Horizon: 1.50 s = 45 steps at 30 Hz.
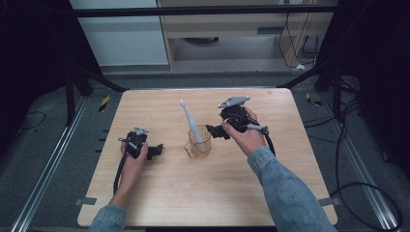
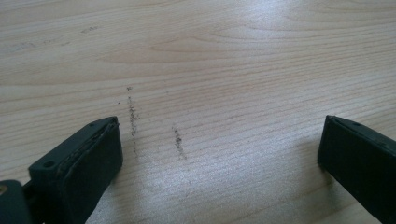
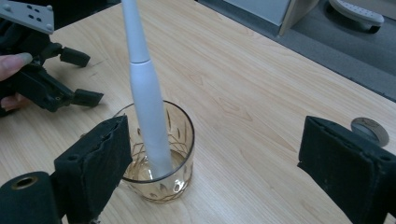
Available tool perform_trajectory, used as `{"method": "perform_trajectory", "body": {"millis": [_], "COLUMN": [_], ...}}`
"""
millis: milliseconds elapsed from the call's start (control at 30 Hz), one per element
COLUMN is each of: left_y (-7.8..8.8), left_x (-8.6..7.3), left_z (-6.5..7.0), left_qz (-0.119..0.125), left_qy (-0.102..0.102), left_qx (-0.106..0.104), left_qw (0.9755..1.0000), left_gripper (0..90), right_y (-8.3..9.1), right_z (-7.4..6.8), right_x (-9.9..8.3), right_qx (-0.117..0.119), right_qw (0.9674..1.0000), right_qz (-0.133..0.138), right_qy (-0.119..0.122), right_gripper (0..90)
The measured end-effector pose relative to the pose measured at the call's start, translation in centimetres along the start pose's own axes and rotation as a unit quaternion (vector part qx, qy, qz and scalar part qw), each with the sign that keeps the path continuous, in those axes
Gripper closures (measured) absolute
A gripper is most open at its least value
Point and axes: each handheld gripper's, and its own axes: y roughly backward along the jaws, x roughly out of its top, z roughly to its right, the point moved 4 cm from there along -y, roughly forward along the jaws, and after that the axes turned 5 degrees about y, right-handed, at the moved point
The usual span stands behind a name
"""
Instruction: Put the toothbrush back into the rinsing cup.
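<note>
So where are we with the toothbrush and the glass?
Looks done: the white electric toothbrush stands tilted in the clear cut-glass tumbler on the wooden table. In hand: nothing; the right tool is open beside the glass, and the left tool is open over bare wood. Left, probably: pulling both away.
</note>
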Motion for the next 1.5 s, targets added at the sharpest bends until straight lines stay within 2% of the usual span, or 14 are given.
{"method": "perform_trajectory", "body": {"millis": [533, 900, 1100, 1500], "left_y": [0.0, 0.0, 0.0, 0.0], "left_x": [0.0, 0.0, 0.0, 0.0], "left_z": [0.0, 0.0, 0.0, 0.0], "left_qz": [0.000, 0.000, 0.000, 0.000], "left_qy": [-0.001, -0.001, -0.001, -0.001], "left_qx": [0.000, 0.000, 0.000, 0.000], "left_qw": [1.0000, 1.0000, 1.0000, 1.0000], "left_gripper": [0.0, 0.0, 0.0, 0.0], "right_y": [1.2, 1.7, 1.9, 2.0], "right_z": [2.5, 4.7, 5.8, 6.6], "right_x": [-1.6, -3.3, -4.3, -6.0], "right_qx": [-0.029, -0.061, -0.072, -0.082], "right_qw": [0.9993, 0.9968, 0.9955, 0.9941], "right_qz": [0.000, -0.005, -0.010, -0.018], "right_qy": [-0.024, -0.052, -0.060, -0.069], "right_gripper": [8.1, 7.8, 7.9, 8.4]}}
